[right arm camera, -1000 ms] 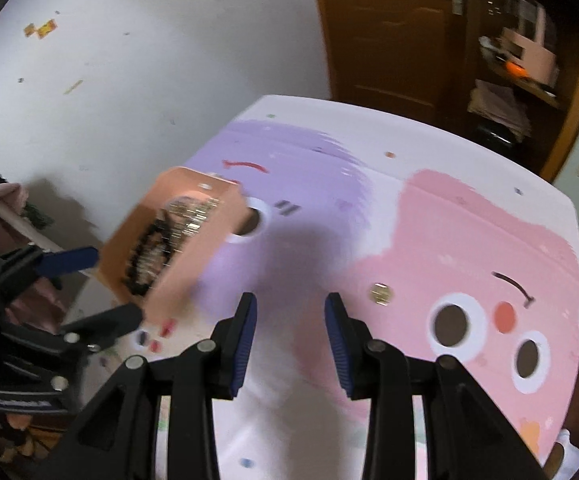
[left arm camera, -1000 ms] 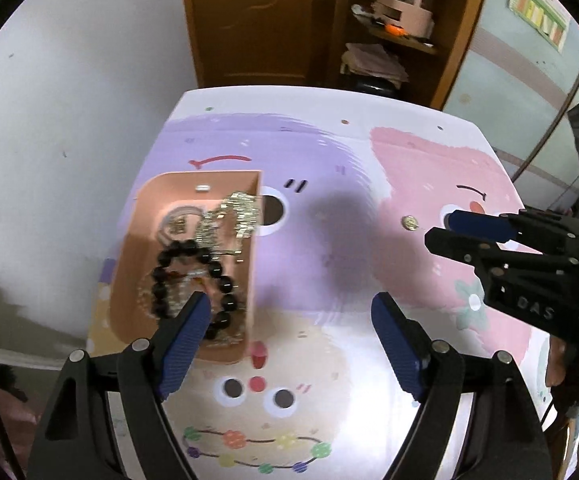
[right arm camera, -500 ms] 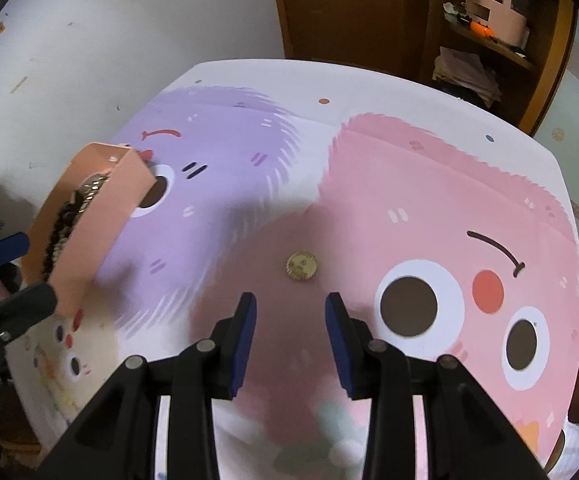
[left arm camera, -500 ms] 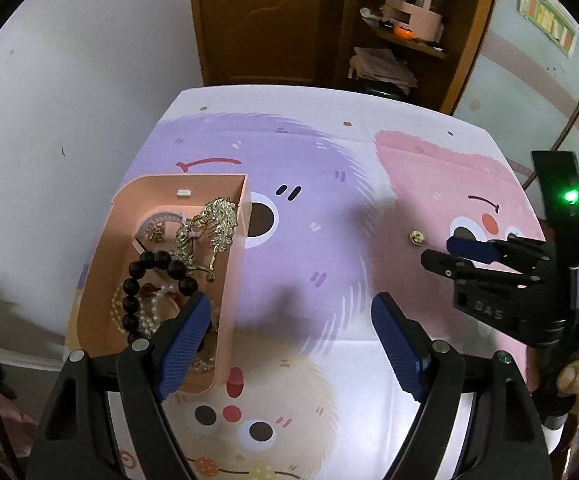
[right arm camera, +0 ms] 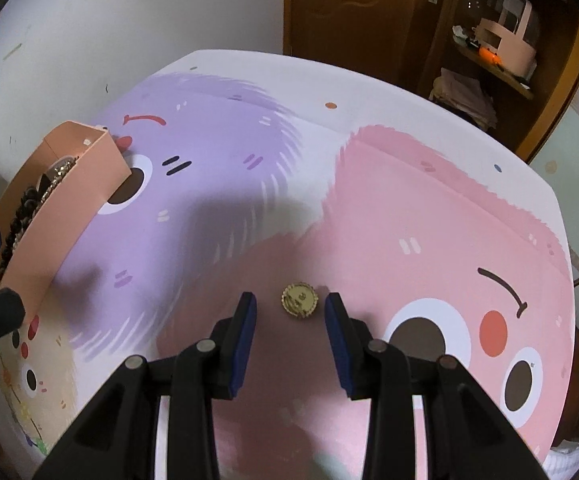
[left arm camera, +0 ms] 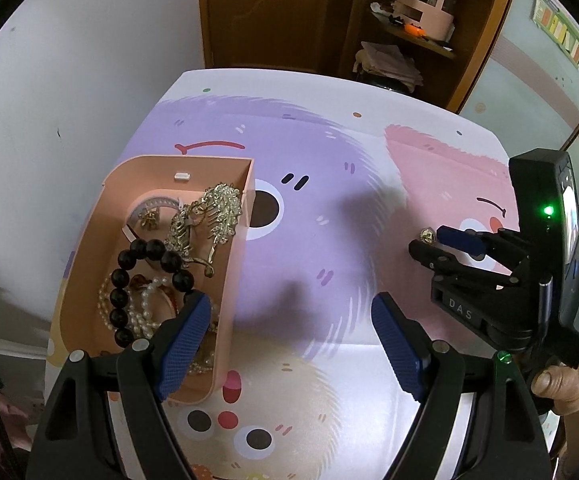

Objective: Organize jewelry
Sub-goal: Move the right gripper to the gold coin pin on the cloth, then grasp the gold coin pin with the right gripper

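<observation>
A small round gold brooch (right arm camera: 300, 299) lies on the pink part of the table mat. My right gripper (right arm camera: 289, 304) is open, low over the mat, its fingertips either side of the brooch, not touching it; it also shows in the left wrist view (left arm camera: 429, 242) with the brooch (left arm camera: 426, 235). A pink jewelry box (left arm camera: 233, 280) holds a black bead bracelet (left arm camera: 129, 280), pearls and gold hairpieces (left arm camera: 213, 212). My left gripper (left arm camera: 289, 320) is open, its left finger over the box's near end. The box shows at the left in the right wrist view (right arm camera: 69, 208).
The table (right arm camera: 369, 88) carries a cartoon mat of purple and pink faces. A brown door (left arm camera: 273, 12) and a shelf with a pink basket (left arm camera: 425, 8) stand behind the table. A white wall lies to the left.
My right gripper has moved forward and down until the brooch sits between its fingers. My left gripper has drawn back a little; the box stays put.
</observation>
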